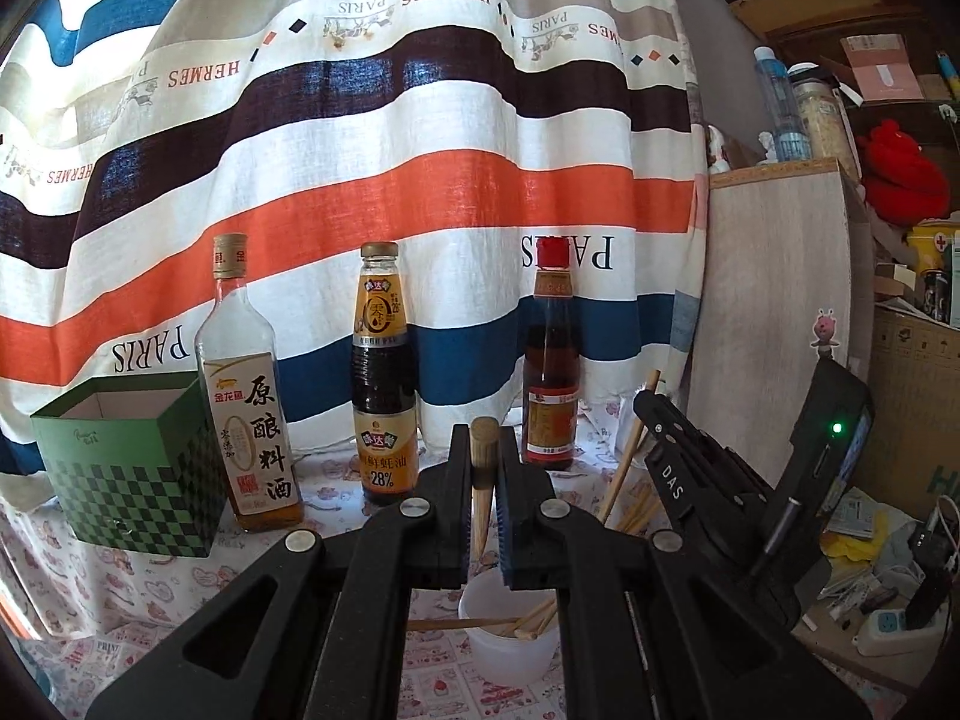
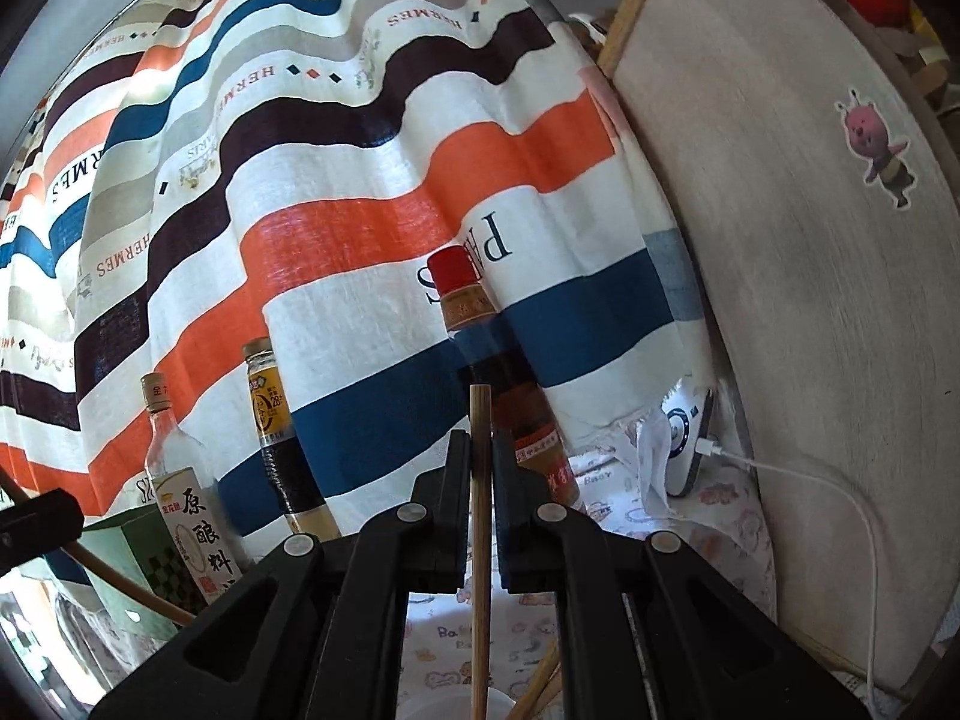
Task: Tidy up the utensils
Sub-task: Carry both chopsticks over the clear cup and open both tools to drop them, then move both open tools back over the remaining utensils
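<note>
My left gripper [image 1: 483, 450] is shut on a thick wooden utensil handle [image 1: 483, 441], held upright above a white plastic cup [image 1: 510, 648] that holds several wooden chopsticks [image 1: 528, 627]. My right gripper [image 2: 480, 450] is shut on a single thin wooden chopstick [image 2: 480, 540], held upright; its lower end reaches down toward the white cup [image 2: 462, 702] at the frame's bottom edge. In the left wrist view the right gripper [image 1: 645, 399] shows at the right with the chopstick [image 1: 630, 450] slanting down toward the cup.
A green checked box [image 1: 129, 462] stands at the left. Three sauce bottles stand at the back: a clear one [image 1: 249, 396], a dark one [image 1: 384, 378] and a red-capped one [image 1: 551, 372]. A striped curtain [image 1: 360, 150] hangs behind. A wooden board [image 2: 780, 240] leans at the right.
</note>
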Available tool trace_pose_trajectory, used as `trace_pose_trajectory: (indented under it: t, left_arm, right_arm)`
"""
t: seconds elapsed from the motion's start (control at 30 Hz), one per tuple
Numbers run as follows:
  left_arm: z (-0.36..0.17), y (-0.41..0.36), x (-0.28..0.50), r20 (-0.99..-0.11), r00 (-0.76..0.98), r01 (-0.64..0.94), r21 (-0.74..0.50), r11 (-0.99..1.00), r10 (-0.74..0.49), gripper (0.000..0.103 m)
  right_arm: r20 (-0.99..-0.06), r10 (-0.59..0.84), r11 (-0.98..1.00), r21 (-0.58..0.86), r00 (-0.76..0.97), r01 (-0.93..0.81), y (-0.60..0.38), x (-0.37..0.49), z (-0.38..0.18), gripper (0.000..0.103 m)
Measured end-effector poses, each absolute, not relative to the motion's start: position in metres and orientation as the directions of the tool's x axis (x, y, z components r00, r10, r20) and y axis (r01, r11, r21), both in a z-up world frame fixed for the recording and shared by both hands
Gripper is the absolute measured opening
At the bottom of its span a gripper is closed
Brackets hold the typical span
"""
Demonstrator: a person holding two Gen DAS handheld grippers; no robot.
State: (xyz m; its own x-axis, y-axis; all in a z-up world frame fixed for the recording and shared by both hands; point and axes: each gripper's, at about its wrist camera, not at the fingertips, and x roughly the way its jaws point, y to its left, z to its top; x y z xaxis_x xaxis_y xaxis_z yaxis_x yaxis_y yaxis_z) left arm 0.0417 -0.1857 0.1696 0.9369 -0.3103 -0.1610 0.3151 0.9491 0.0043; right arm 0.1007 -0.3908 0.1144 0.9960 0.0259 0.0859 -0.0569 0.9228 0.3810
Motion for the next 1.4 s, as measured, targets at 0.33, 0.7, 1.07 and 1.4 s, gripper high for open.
trace_pose_trajectory:
  t: [0.33, 0.7, 1.07, 1.4]
  left_arm:
    - [0.156, -0.188, 0.056, -0.229, 0.927, 0.297, -0.041, 0.954, -0.298, 0.006]
    - [0.132, -0.19, 0.092, -0.344, 0.885, 0.31, -0.07, 0.948, -0.314, 0.006]
    - [0.148, -0.155, 0.078, -0.227, 0.937, 0.252, -0.085, 0.964, -0.265, 0.037]
    - [0.172, -0.099, 0.025, -0.112, 0.977, 0.18, -0.006, 0.984, -0.179, 0.091]
  right_arm:
    - [0.001, 0.115, 0.893, 0.437, 0.993, -0.104, -0.4, 0.122, 0.107, 0.008]
    - [-0.058, 0.233, 0.875, 0.447, 0.971, -0.183, -0.404, 0.133, 0.111, 0.045]
    - [-0.033, 0.256, 0.882, 0.416, 0.966, -0.22, -0.402, 0.119, 0.13, 0.065]
    - [-0.026, 0.244, 0.931, 0.287, 0.969, -0.227, -0.364, 0.07, 0.158, 0.074]
